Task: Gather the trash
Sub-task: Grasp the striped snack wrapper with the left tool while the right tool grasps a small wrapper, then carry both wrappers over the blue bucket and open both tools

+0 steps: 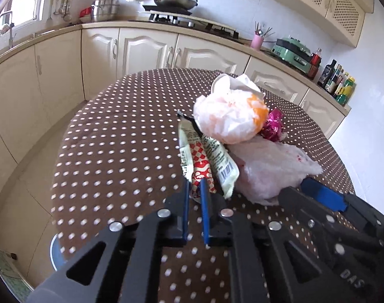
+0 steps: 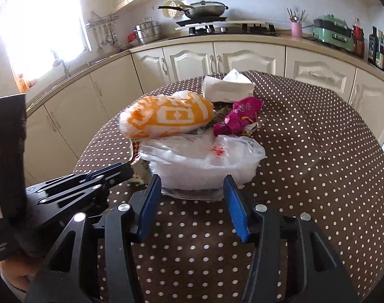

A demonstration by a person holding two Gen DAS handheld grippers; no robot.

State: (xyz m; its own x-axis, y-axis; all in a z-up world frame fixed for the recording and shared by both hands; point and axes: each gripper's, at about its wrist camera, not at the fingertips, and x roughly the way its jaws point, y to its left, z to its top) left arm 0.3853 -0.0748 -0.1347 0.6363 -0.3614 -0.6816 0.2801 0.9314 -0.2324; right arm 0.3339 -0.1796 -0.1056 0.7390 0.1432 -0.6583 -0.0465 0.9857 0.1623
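My left fingers (image 1: 195, 188) clamped on red-checked snack wrapper (image 1: 200, 169), my right fingers (image 2: 192, 189) apart before clear plastic bag (image 2: 202, 161), orange-white bag (image 2: 166, 118) piled above, brown dotted surface (image 2: 305, 151).

Cream cabinets (image 2: 186, 60) curve beneath a beige counter (image 2: 242, 39), white tiled wall (image 2: 262, 5) behind. Bright daylight floods through the window (image 2: 40, 38). A brown polka-dot cloth covers the table (image 2: 318, 139).

We cannot see the bowl (image 2: 192, 192) under the clear bag (image 2: 204, 156), only its rim at centre. The orange bag (image 1: 229, 116) hides most of the wrapper (image 1: 209, 161) behind it. Bottles (image 2: 381, 48) are cut off at the right edge. The window (image 2: 40, 30), upper left, is blown out.
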